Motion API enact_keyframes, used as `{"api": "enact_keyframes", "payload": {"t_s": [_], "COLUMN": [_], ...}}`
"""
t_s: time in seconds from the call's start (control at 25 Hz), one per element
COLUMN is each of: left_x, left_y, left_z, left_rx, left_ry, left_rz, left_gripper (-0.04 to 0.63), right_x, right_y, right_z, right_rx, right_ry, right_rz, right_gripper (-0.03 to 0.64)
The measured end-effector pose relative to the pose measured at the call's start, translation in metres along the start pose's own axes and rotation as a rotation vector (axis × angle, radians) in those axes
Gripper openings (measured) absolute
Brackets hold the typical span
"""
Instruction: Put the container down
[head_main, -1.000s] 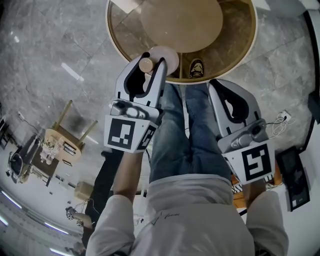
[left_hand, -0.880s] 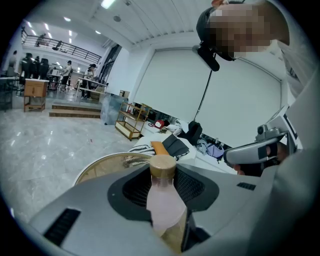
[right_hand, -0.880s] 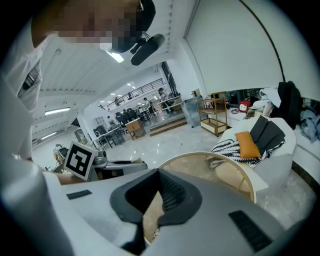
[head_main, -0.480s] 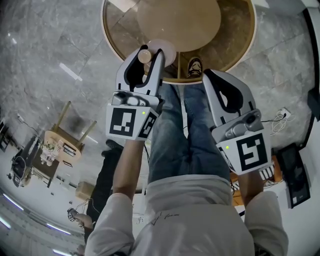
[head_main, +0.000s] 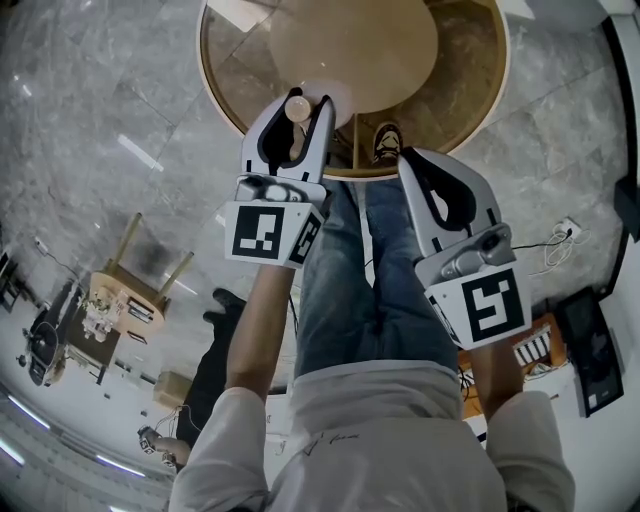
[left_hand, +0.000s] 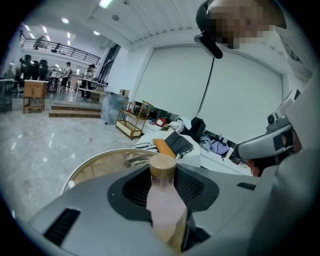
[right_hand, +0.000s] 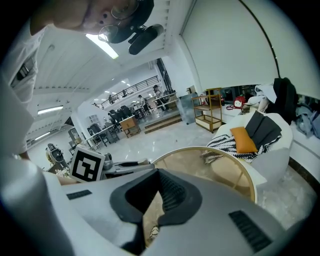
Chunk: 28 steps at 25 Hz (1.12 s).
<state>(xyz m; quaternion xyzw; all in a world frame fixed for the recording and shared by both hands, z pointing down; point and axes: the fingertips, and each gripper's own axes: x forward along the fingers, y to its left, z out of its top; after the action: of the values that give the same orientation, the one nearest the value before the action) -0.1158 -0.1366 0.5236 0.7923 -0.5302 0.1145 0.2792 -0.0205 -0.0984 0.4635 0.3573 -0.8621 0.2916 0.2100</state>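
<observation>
Left hand-held gripper (head_main: 298, 112) is gripping the container (left_hand: 162, 200), a pink bottle with a tan cap, over the near rim of the round desk (head_main: 470, 60). Right hand-held gripper (head_main: 408, 158) is hanging beside it, jaws together, empty.

The container (left_hand: 165, 205) is a small bottle, pale pink and a bit cloudy. It has a round light brown lid (left_hand: 163, 167), and the lid is on. The bottle is thin at the neck and gets fatter lower down. It stands almost straight up, with the lid at the top. It sits between the two jaws of the left gripper (head_main: 305, 100), and they squeeze its sides. It is over the near edge of the round table (left_hand: 86, 164). I cannot tell if its bottom touches the table
</observation>
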Motion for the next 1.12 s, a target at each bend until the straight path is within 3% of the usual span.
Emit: {"api": "enact_keyframes", "payload": {"t_s": [1.12], "left_x": [0.067], "left_y": [0.025], "left_z": [-0.036], "left_rx": [0.044], "left_ry": [0.059], "left_rz": [0.018], "left_gripper": [0.149], "right_x": [0.02], "right_y": [-0.024], "right_z": [-0.013], "right_rx": [0.037], "right_ry": [0.015], "right_rz": [-0.04], "right_gripper": [0.014]}}
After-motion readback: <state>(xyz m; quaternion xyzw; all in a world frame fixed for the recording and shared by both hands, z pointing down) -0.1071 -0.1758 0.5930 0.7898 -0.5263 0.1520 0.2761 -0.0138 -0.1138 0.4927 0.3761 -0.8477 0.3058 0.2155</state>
